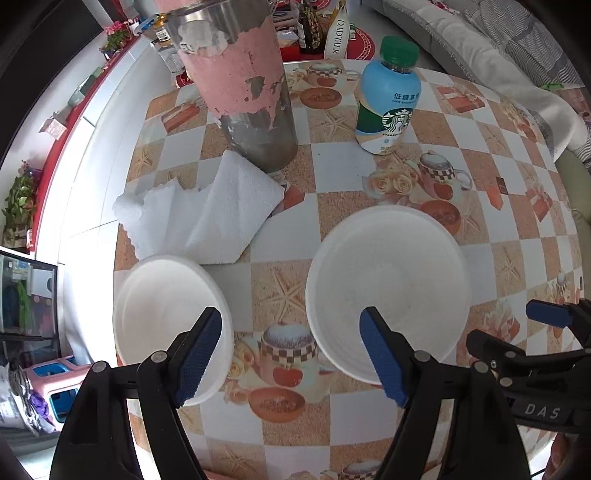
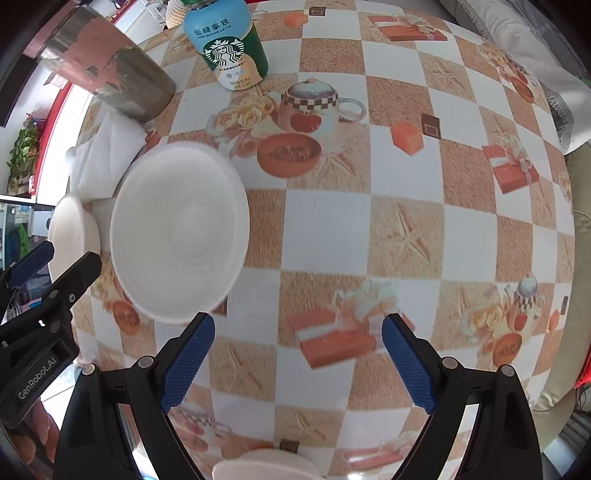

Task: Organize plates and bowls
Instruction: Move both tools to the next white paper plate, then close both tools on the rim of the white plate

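While both grippers hang over the checkered tablecloth [image 1: 517, 236], left gripper [image 1: 291, 354] has fingers spread, holding nothing, between the small white bowl [image 1: 162, 306] near-left and the larger white bowl [image 1: 388, 280] to its right. Right gripper [image 2: 299, 362] also spread, empty. Far: worn pink tumbler [image 1: 240, 81], Starbucks bottle [image 1: 388, 99], white cloth [image 1: 207, 214].

A tall metal tumbler [image 1: 243, 85], its pink coating flaked away in patches, is seen standing on the checkered tablecloth [image 1: 491, 236]. A crumpled white cloth [image 1: 207, 218] is laid right against the tumbler's base, on its near side. To the tumbler's right, apart from it, a Starbucks bottle [image 1: 388, 99] with a green cap is stood upright. Potted flowers [image 1: 117, 35] are glimpsed far behind the tumbler, off the table.
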Motion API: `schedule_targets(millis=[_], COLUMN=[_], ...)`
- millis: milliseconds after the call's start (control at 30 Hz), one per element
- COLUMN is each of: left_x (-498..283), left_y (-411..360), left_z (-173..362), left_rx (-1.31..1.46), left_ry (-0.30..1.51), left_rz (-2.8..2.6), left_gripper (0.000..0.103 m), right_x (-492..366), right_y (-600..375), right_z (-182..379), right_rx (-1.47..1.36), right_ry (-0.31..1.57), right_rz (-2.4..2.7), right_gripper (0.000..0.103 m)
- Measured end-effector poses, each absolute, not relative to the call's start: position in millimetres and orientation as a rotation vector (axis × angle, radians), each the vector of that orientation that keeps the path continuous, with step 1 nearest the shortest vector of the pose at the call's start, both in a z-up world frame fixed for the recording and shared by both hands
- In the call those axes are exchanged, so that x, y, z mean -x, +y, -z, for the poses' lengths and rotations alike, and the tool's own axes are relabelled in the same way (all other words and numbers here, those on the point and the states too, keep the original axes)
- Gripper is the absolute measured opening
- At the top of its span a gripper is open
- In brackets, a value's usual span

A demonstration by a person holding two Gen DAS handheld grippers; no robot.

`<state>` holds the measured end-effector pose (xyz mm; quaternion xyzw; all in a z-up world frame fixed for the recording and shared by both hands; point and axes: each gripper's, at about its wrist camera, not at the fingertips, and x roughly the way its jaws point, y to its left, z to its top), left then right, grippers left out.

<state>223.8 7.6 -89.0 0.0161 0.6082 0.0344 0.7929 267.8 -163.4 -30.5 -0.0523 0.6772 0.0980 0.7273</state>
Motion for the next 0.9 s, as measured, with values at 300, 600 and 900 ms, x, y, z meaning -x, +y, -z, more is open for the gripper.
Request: schedule_targets(millis=[300,600,900], left_x=[-259.6,-272.1,-244.8], left_y=[-3.0,-6.7,-32.2], left_z=[115.3,148.2,152.3], left_rx=[-0.122,-0.038,-0.077], left_ry=[1.331,1.439,1.429], left_rz=[-0.081,0.002,0.073], left_gripper=[0.08,0.035,0.032], right_x=[-295.3,-305.9,-293.7], right_y=[-157.5,-155.5,-158.1], right_z=[54.0,66.9,70.8], right_rx=[0.061,-0.027,-0.045], right_ry=[1.508,1.522,1.551], right_rz=[-0.205,-0.246,-0.311], right_gripper=[0.093,0.049,0.022])
